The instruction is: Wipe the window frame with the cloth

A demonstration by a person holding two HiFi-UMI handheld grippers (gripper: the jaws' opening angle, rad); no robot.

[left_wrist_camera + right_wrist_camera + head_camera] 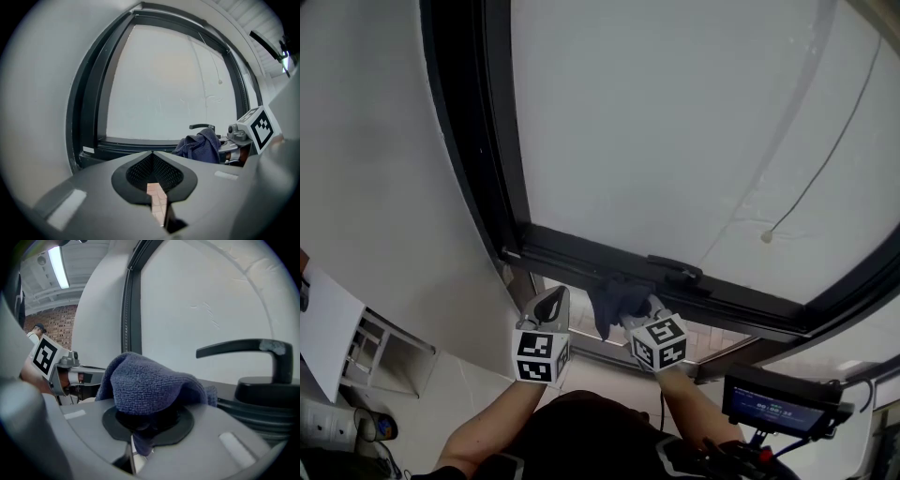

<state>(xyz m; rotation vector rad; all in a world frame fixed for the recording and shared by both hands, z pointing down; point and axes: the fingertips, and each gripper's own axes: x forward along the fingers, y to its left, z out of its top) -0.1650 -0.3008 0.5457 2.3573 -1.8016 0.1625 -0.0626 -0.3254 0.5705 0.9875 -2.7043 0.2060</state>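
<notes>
Black window frame (572, 251), lower rail: right tool (639, 317) clamped on blue cloth (614, 295) at rail; left tool (551, 305) closed, empty, just beside.

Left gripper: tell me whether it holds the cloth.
No, the left gripper has its jaws shut on nothing; the cloth is clamped in the right gripper.

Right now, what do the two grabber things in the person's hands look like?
The left hand-held gripper and right hand-held gripper are both grey, with two jaws lined by black textured pads. Each carries a white cube printed with black square markers. The person wears a black top, and the forearms are uncovered.
</notes>
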